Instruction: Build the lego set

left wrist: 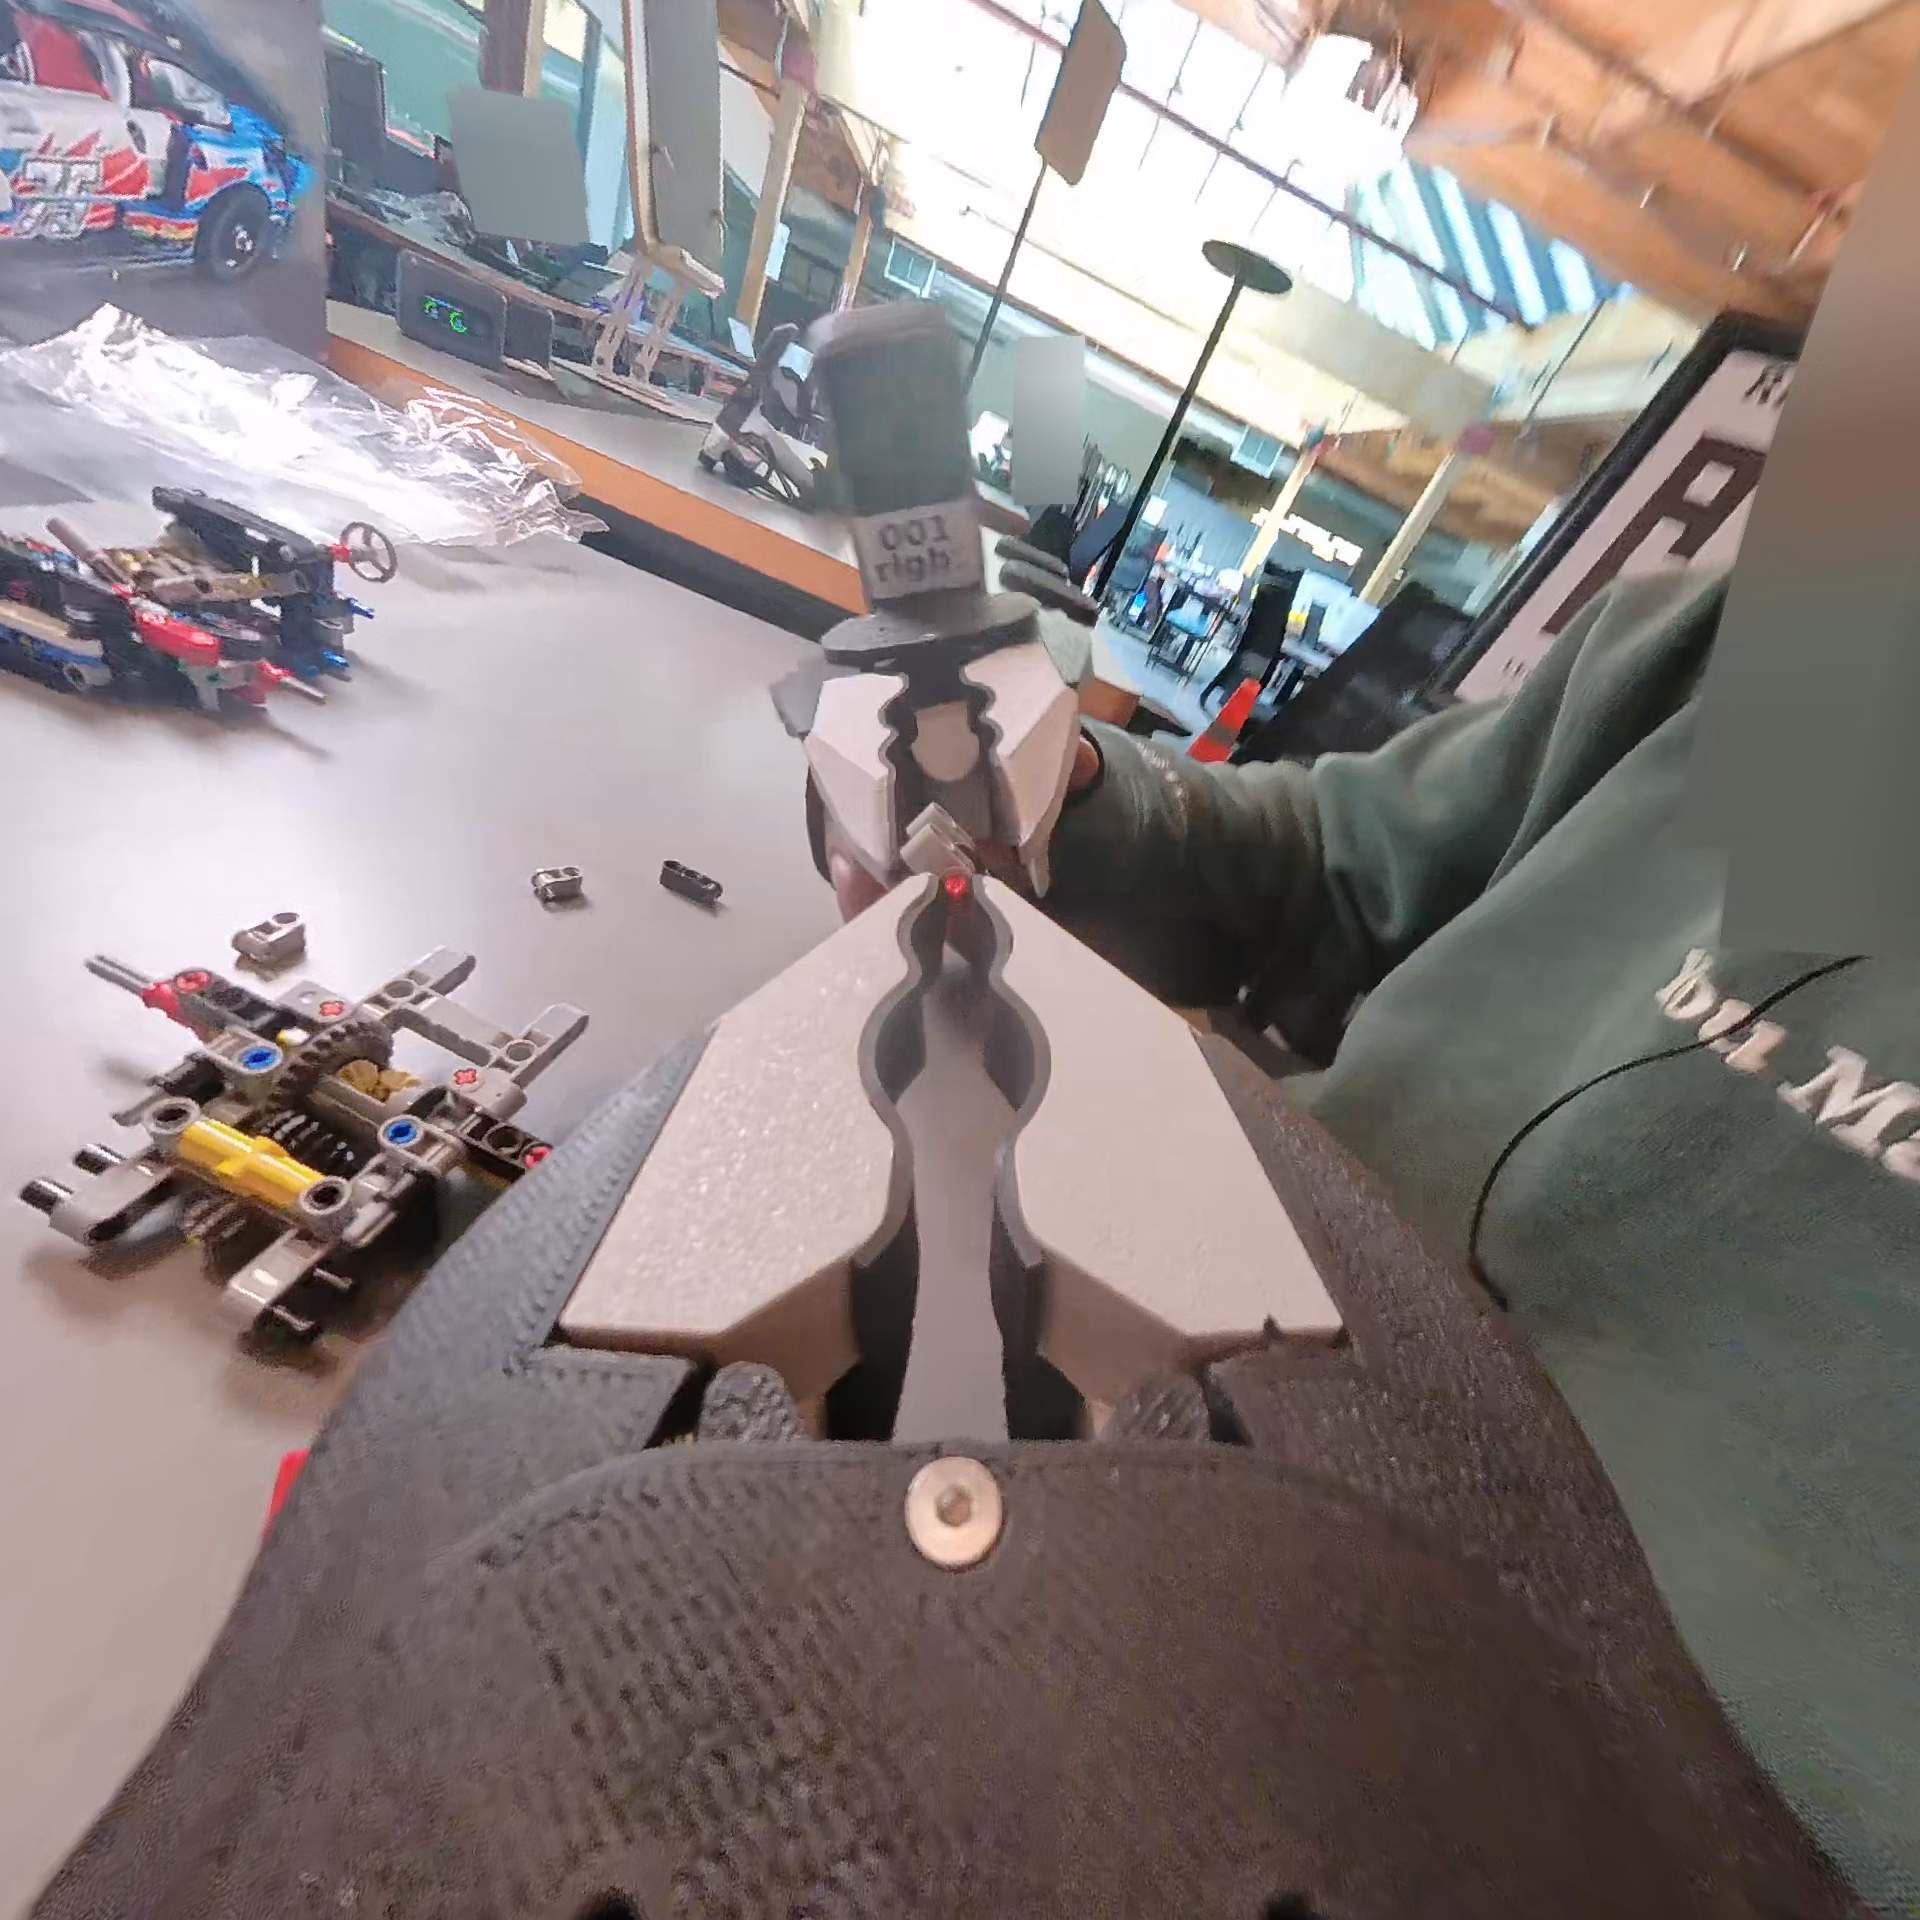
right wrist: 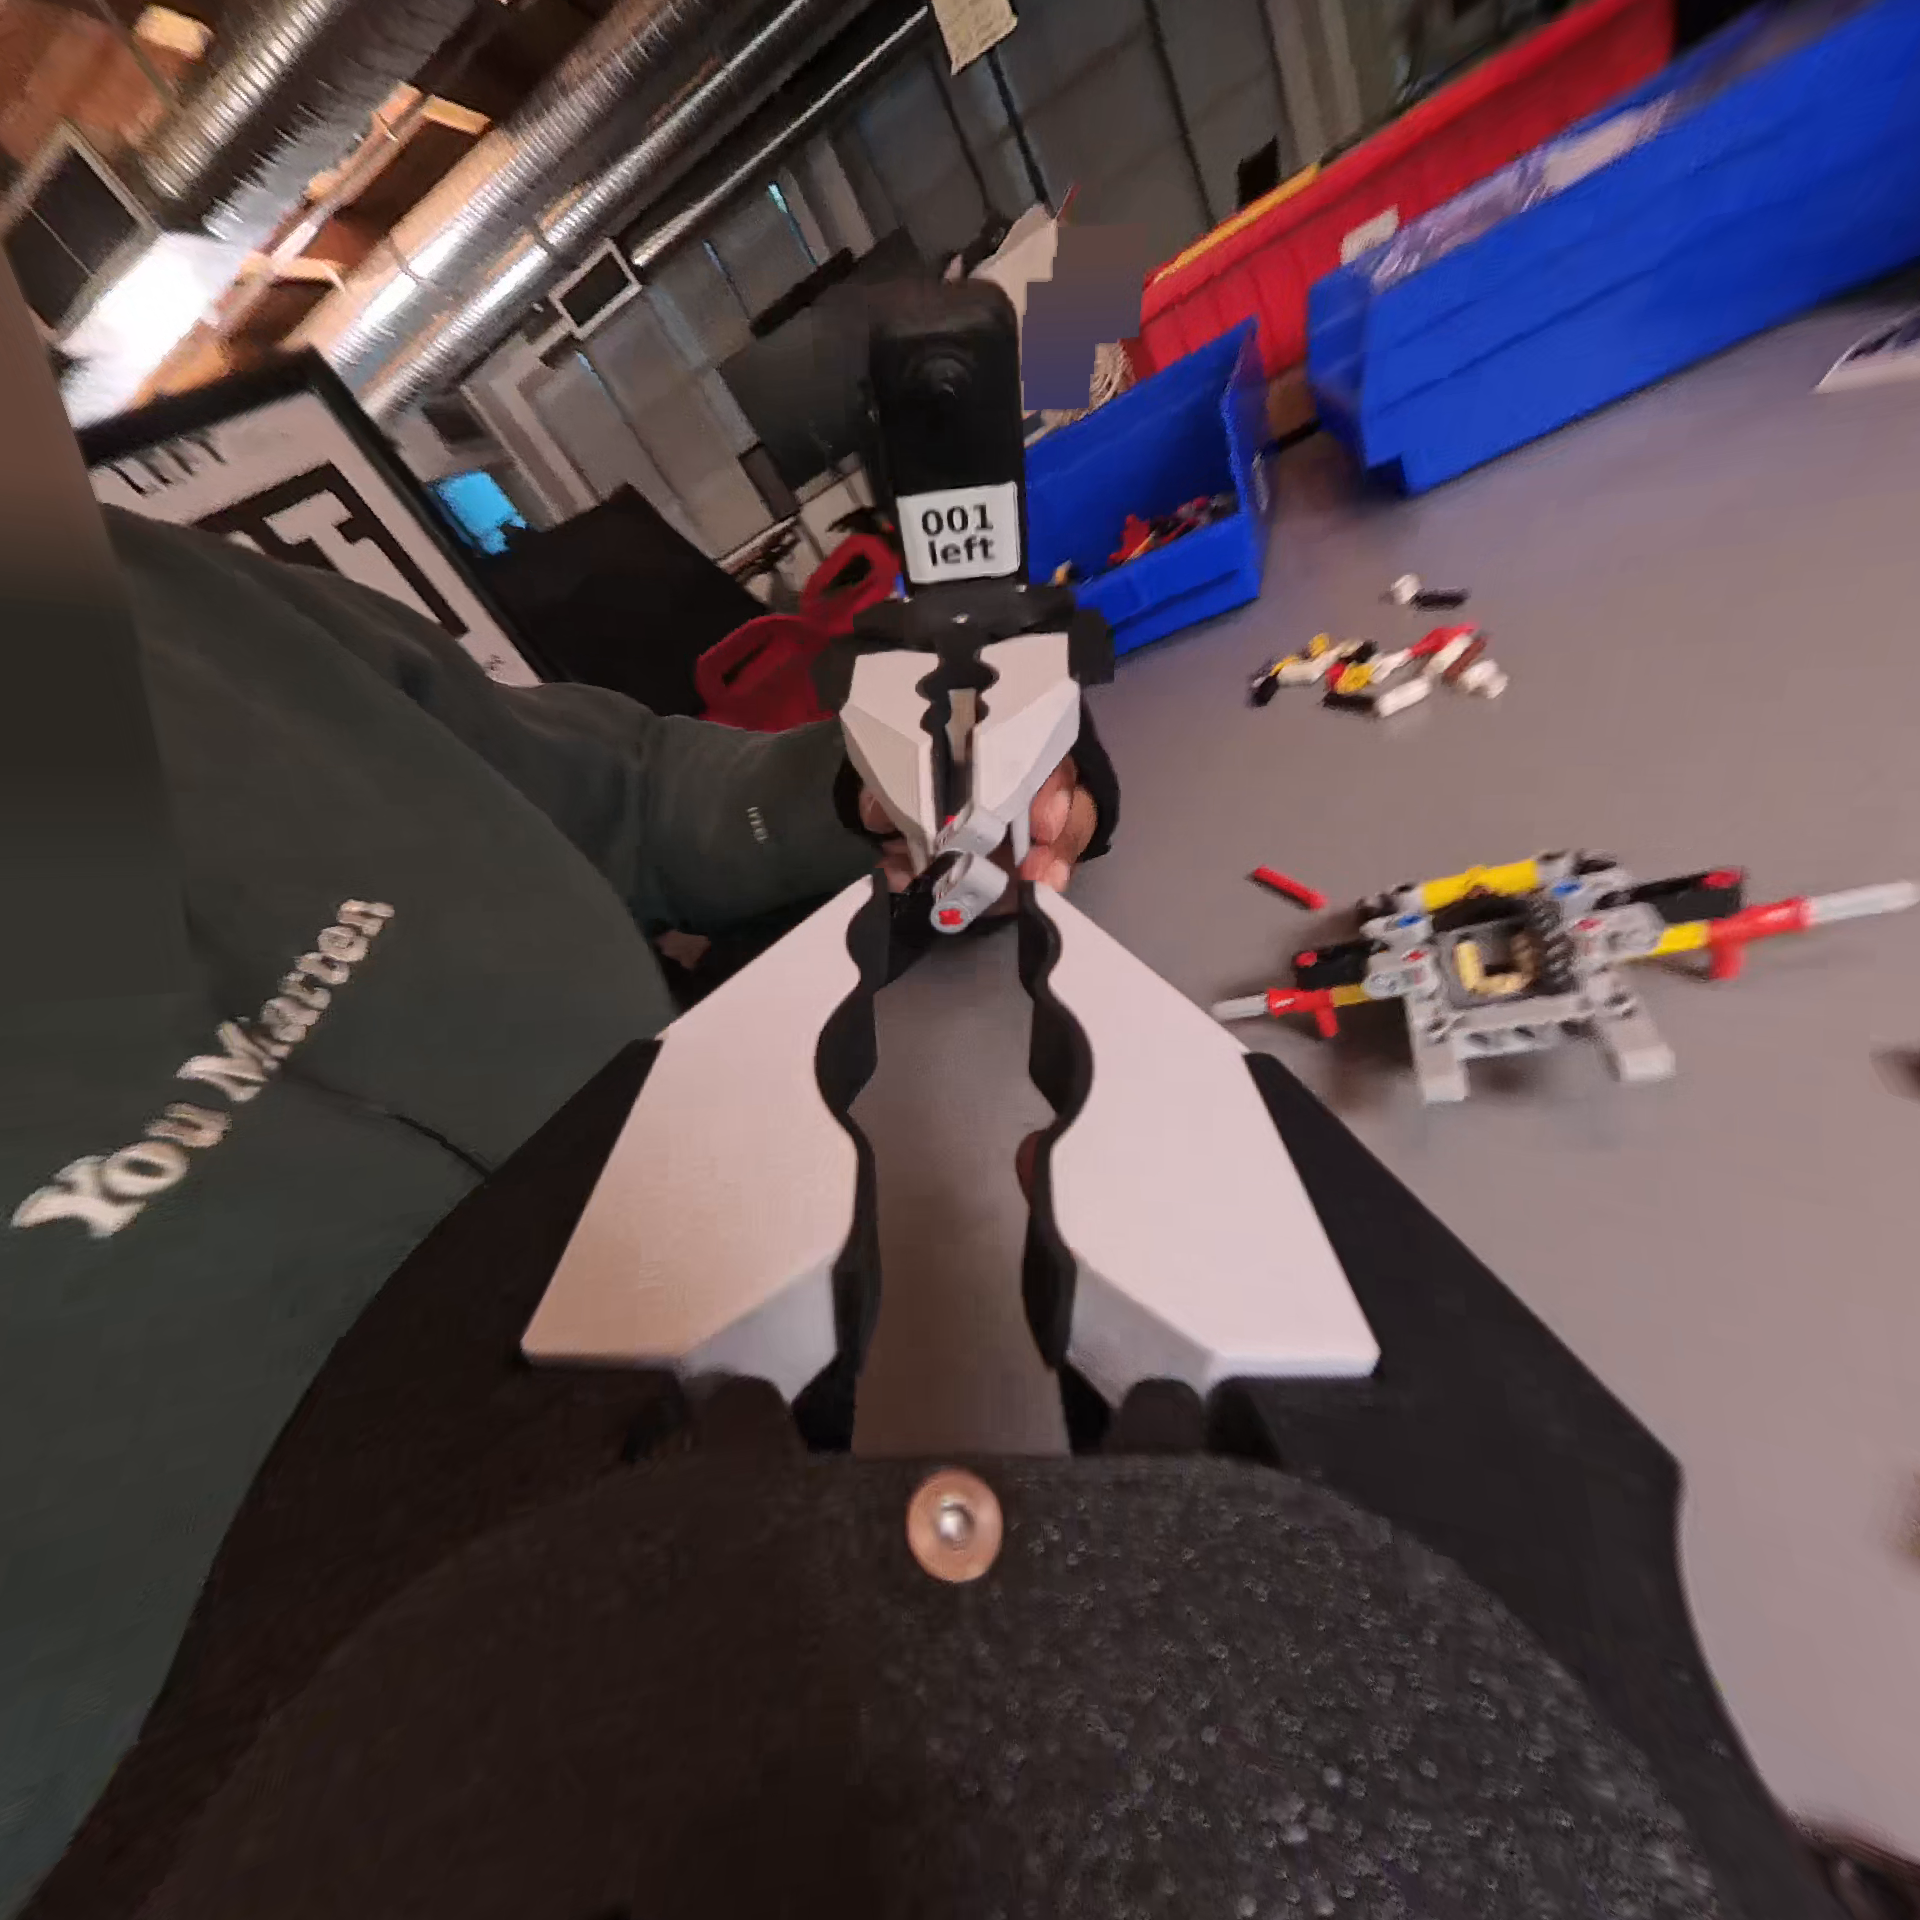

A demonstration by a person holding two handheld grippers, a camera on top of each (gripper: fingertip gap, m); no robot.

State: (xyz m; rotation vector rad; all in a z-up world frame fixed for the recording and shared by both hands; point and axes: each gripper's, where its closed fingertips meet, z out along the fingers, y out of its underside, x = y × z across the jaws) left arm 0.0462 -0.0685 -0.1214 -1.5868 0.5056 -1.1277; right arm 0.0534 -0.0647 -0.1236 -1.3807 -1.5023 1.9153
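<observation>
Closest to us, our left gripper (left wrist: 956, 896) and right gripper (right wrist: 951, 902) meet tip to tip above the table (left wrist: 499, 748), each clenched on the small grey connector (right wrist: 961, 894) with its red pin, seemingly to press them together, while the gear assembly (right wrist: 1486, 961) waits nearby.

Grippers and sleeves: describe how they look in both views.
Each gripper, left gripper and right gripper, has two pale grey wedge fingers with wavy black inner pads, a textured black body and a silver screw. A black camera with a white label stands on top. The person wears dark green sleeves; a thin black cable crosses the chest.
</observation>
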